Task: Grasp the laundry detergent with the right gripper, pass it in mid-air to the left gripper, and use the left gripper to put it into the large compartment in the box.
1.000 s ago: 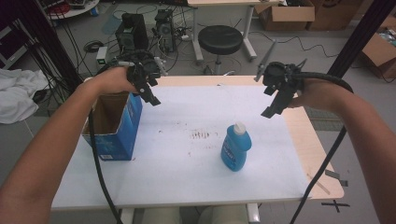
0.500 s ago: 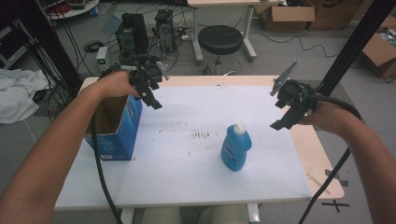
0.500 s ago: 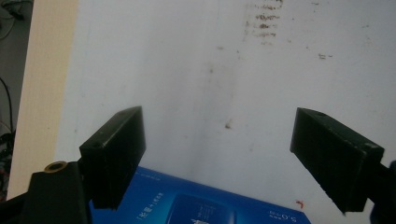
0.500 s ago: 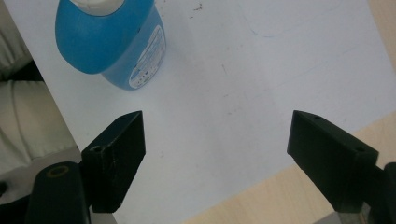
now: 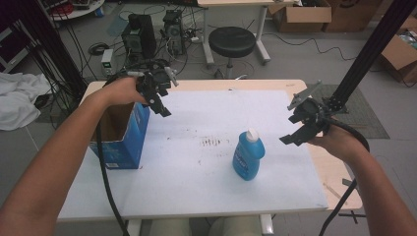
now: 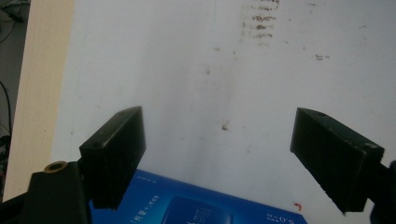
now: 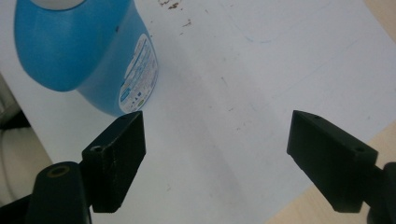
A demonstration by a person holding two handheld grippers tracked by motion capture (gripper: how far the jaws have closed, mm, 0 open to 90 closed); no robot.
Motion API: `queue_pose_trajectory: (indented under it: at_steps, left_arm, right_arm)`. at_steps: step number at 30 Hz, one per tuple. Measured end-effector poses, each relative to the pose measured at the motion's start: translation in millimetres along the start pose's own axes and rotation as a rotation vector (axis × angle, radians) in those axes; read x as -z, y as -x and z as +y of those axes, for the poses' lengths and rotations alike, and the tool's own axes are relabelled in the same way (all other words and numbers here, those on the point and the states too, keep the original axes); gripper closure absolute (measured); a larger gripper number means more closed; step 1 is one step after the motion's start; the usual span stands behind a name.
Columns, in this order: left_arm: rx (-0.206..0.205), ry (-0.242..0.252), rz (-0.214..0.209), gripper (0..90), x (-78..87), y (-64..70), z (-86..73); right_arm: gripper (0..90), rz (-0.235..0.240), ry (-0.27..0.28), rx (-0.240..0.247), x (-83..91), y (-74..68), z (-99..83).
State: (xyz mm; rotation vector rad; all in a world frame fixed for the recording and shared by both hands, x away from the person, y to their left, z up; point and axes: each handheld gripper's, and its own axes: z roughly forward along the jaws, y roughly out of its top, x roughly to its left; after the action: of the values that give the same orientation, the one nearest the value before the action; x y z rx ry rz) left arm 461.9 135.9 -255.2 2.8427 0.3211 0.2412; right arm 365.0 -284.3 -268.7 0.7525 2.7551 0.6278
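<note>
White table (image 5: pixel 196 191), labelled blue bottle (image 5: pixel 247 155)

A wooden desk (image 5: pixel 322 169) is carrying a white sheet (image 5: pixel 196 177) marked with small brown stains. An open blue box (image 5: pixel 120 142) is standing at its left, a blue bottle (image 5: pixel 247 155) right of centre.
</note>
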Motion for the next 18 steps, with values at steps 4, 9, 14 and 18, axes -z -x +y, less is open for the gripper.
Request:
queue_pose_trajectory:
  at_steps: [4,9,14,18]
  left_arm:
    - [-0.003,0.003,0.004,18.8,1.4,1.5,0.5]
    - [0.002,0.007,0.006,18.8,2.3,2.3,-0.7]
    - [0.003,0.009,0.005,18.8,2.8,2.7,-1.9]
    - [0.007,0.018,0.003,18.8,1.0,3.8,-3.9]
  right_arm:
    - [19.1,-0.016,0.033,-0.047,-6.1,-2.4,-10.8]
    - [19.6,-0.042,0.102,-0.119,-10.7,-9.9,-22.3]
    - [18.9,-0.049,0.126,-0.146,-14.8,-17.3,-28.5]
    - [18.7,-0.064,0.167,-0.172,-21.1,-24.5,-36.3]
